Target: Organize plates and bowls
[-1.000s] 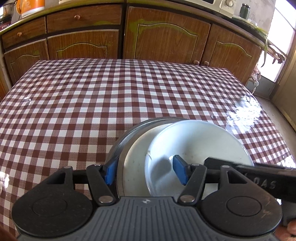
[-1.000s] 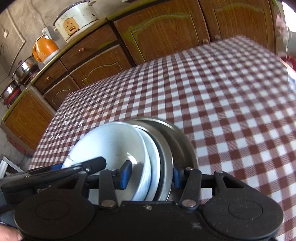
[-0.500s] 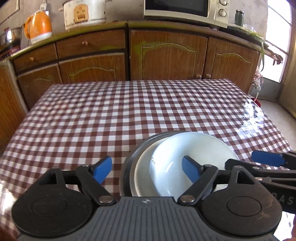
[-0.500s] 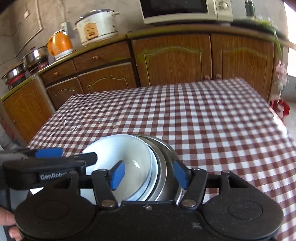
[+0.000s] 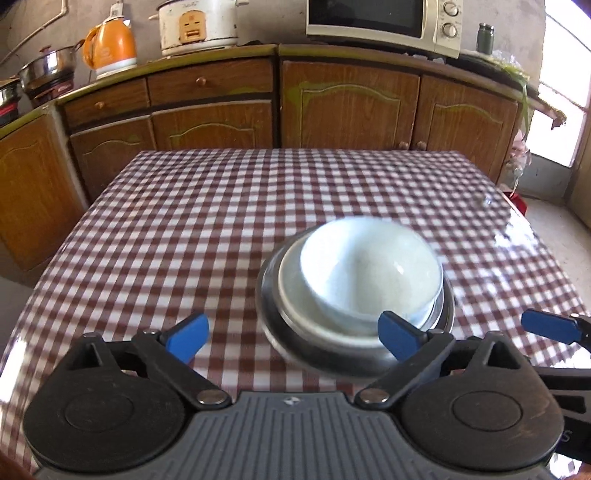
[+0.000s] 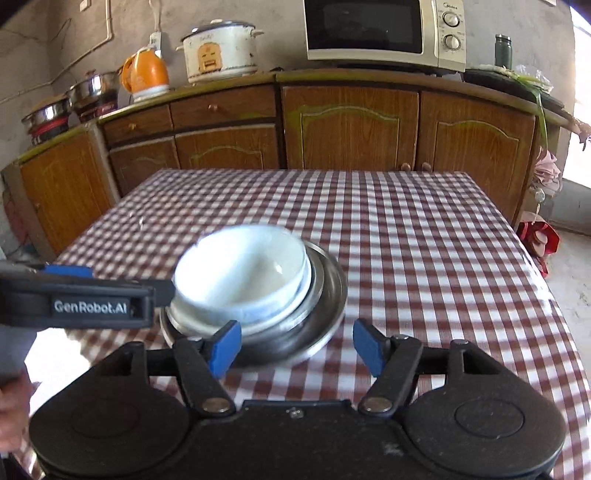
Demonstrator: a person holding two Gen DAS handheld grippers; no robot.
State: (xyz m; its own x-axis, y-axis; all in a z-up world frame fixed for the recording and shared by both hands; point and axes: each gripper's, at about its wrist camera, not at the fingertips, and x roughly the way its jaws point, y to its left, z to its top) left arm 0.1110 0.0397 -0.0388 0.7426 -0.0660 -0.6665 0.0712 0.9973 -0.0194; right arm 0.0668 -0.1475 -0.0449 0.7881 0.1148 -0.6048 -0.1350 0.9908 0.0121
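A second ago our left gripper [image 5: 293, 338] and right gripper [image 6: 297, 347] straddled the rim of the stack, one pad inside the white bowl [image 5: 369, 273] and one outside the metal plate [image 5: 332, 354]; now both have drawn back and up, their jaws opening with nothing between the blue pads; the stack sits alone on the checked table [image 5: 184, 229], bowl nested in a pale dish [image 5: 295, 295] on the plate; more of the cabinets [image 5: 351, 103] and the microwave [image 5: 384, 22] shows; motion smears the stack, so we cannot tell how many dishes lie under the bowl; a hand [image 6: 13, 413] is cut off at the right view's edge.
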